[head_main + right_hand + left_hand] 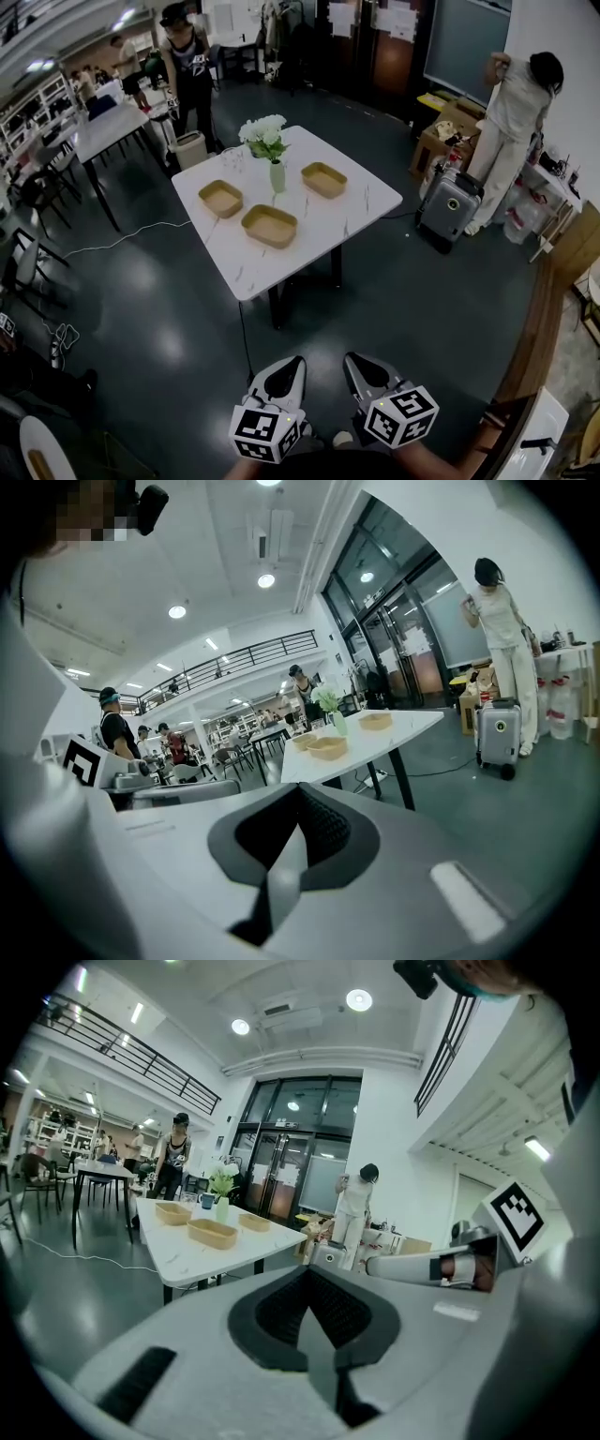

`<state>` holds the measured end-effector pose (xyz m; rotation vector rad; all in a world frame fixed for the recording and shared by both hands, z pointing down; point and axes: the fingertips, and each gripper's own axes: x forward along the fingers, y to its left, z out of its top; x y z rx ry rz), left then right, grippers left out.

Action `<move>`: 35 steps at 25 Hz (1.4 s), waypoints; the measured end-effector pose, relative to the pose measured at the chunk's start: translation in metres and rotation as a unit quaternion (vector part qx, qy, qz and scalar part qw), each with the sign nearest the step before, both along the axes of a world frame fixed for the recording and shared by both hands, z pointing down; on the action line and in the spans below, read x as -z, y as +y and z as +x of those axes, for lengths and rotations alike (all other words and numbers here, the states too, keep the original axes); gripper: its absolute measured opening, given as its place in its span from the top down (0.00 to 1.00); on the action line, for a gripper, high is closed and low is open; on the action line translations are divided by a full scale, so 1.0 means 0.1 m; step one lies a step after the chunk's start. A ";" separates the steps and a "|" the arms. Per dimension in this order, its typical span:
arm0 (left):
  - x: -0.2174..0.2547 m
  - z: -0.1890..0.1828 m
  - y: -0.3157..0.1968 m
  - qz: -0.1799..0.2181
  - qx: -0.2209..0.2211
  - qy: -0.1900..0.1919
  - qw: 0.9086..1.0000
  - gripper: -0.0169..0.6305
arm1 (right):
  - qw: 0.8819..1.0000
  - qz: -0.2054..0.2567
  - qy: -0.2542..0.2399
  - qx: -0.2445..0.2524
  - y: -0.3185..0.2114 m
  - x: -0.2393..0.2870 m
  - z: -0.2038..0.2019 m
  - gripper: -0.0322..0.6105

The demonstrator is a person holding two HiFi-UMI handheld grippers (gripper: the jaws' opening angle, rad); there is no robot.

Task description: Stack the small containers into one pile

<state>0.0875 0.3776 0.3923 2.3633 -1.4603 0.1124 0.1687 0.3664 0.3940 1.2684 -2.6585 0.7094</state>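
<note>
Three shallow tan containers lie apart on a white table (328, 220): one at the left (220, 198), one at the front (269, 225), one at the right (323, 179). Between them stands a vase of white flowers (267, 141). My left gripper (286, 372) and right gripper (358, 370) are both shut and empty, held low near my body, well short of the table. In the left gripper view the containers (212, 1232) look small and distant beyond the left gripper (309, 1283). The right gripper view also shows the containers (326, 747) far off past the right gripper (298, 803).
Dark floor lies between me and the table. A grey suitcase (448, 208) stands right of the table beside a person in white (511, 117). Another person (187, 66) stands behind the table. Other tables and chairs (94, 141) fill the left side. A cable (122, 239) runs across the floor.
</note>
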 end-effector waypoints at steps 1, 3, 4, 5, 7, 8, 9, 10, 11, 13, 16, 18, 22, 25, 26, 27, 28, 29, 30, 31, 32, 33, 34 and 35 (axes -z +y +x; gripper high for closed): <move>-0.01 -0.04 -0.01 -0.001 0.001 0.000 1.000 0.98 | 1.000 -0.001 0.001 0.003 -0.02 -0.01 -0.05 0.95; -0.04 -0.12 -0.03 -0.004 0.003 0.001 1.000 0.98 | 1.000 -0.001 0.004 0.007 -0.05 -0.03 -0.14 0.95; -0.05 -0.16 -0.04 -0.005 0.003 0.002 1.000 0.98 | 1.000 -0.001 0.006 0.008 -0.06 -0.04 -0.18 0.95; -0.06 -0.19 -0.05 -0.006 0.003 0.002 1.000 0.98 | 1.000 -0.001 0.008 0.009 -0.07 -0.05 -0.22 0.95; -0.09 -0.27 -0.08 -0.008 0.001 0.001 1.000 0.98 | 1.000 -0.002 0.009 0.010 -0.08 -0.07 -0.29 0.95; -0.10 -0.30 -0.10 -0.009 0.000 0.000 1.000 0.98 | 1.000 -0.003 0.009 0.011 -0.09 -0.07 -0.33 0.95; -0.12 -0.33 -0.13 -0.009 0.000 -0.001 1.000 0.98 | 1.000 -0.003 0.010 0.013 -0.10 -0.08 -0.36 0.95; -0.14 -0.35 -0.15 -0.010 0.001 -0.001 1.000 0.98 | 1.000 -0.003 0.011 0.014 -0.12 -0.09 -0.39 0.95; -0.15 -0.37 -0.19 -0.011 0.001 0.000 1.000 0.98 | 1.000 -0.003 0.014 0.015 -0.14 -0.10 -0.40 0.95; -0.15 -0.37 -0.25 -0.013 0.002 0.004 1.000 0.98 | 1.000 -0.005 0.016 0.014 -0.22 -0.11 -0.41 0.95; -0.15 -0.41 -0.37 -0.016 0.005 0.005 1.000 0.98 | 1.000 -0.006 0.014 0.014 -0.37 -0.10 -0.43 0.95; -0.15 -0.45 -0.48 -0.016 0.010 0.004 1.000 0.98 | 1.000 -0.003 0.013 0.016 -0.50 -0.09 -0.46 0.95; -0.15 -0.49 -0.80 -0.015 0.020 -0.001 1.000 0.98 | 1.000 0.001 0.011 0.024 -0.85 -0.10 -0.49 0.95; -0.15 -0.47 -1.04 -0.016 0.026 -0.004 1.000 0.98 | 0.999 0.003 0.008 0.035 -1.12 -0.06 -0.50 0.95; -0.16 -0.48 -1.13 -0.018 0.029 -0.005 0.999 0.98 | 0.999 0.004 0.008 0.039 -1.21 -0.05 -0.50 0.95; -0.17 -0.48 -1.22 -0.019 0.032 -0.005 0.999 0.98 | 0.999 0.006 0.010 0.043 -1.29 -0.05 -0.51 0.95; -0.18 -0.48 -1.31 -0.020 0.035 -0.005 0.999 0.98 | 0.999 0.007 0.012 0.046 -1.38 -0.05 -0.51 0.95; -0.18 -0.47 -1.40 -0.020 0.038 -0.005 0.999 0.98 | 0.999 0.007 0.014 0.049 -1.47 -0.05 -0.51 0.95; -0.17 -0.46 -1.49 -0.019 0.040 -0.006 0.999 0.98 | 0.999 0.007 0.015 0.052 -1.56 -0.05 -0.50 0.95; -0.16 -0.45 -1.58 -0.017 0.041 -0.007 0.999 0.98 | 0.998 0.007 0.016 0.055 -1.65 -0.05 -0.50 0.95; -0.15 -0.43 -1.66 -0.016 0.043 -0.008 0.999 0.98 | 0.998 0.008 0.016 0.058 -1.74 -0.05 -0.49 0.95; -0.14 -0.42 -1.73 -0.015 0.045 -0.009 0.999 0.98 | 0.998 0.009 0.017 0.062 -1.82 -0.04 -0.49 0.95; -0.14 -0.41 -1.81 -0.014 0.048 -0.009 0.999 0.98 | 0.998 0.011 0.018 0.067 -1.90 -0.03 -0.48 0.95; -0.14 -0.41 -1.88 -0.014 0.052 -0.009 0.999 0.98 | 0.997 0.013 0.019 0.072 -1.97 -0.03 -0.48 0.95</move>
